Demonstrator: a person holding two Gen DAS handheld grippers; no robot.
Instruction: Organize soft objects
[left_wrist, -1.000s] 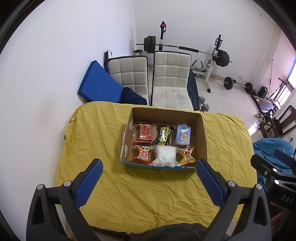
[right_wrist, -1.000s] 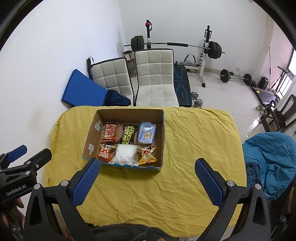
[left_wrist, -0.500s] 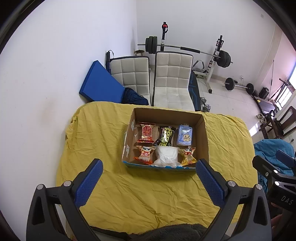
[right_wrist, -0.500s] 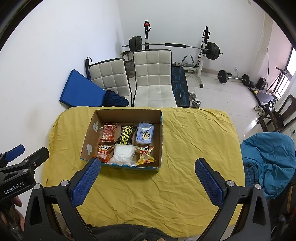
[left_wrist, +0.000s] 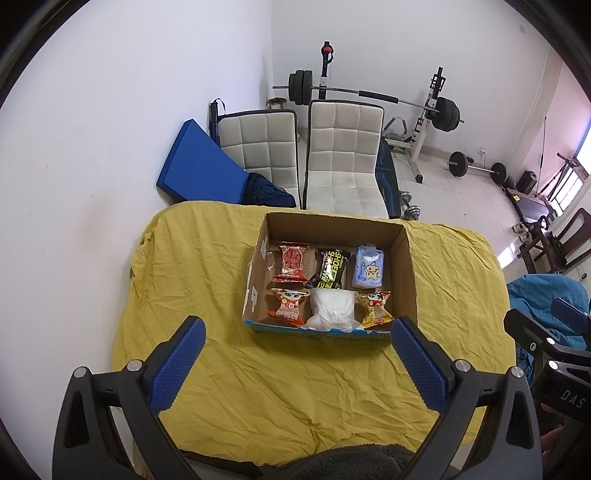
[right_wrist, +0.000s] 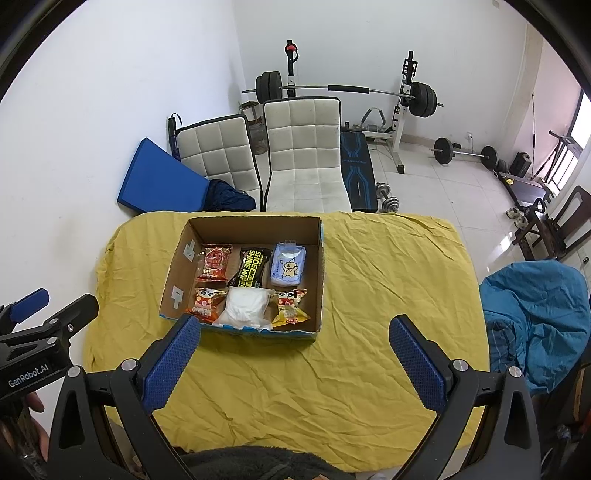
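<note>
The left gripper fills the bottom of its frame with blue-padded fingers spread wide and nothing between them; the right gripper sits the same way at the bottom of its own view, jaws wide apart and holding nothing. Both hang above the near part of a table under a wrinkled yellow cloth. Beyond the fingertips, in the middle of each frame, stands an open cardboard box with six soft packs inside in two rows. In the near row lie an orange snack bag, a white pouch and a yellow snack bag; in the far row a red snack packet, a black wipes pack and a pale blue tissue pack. Past the table's far edge, in the upper middle, are two white padded chairs, a blue mat leaning on the wall at their left, and a barbell rack behind.
</note>
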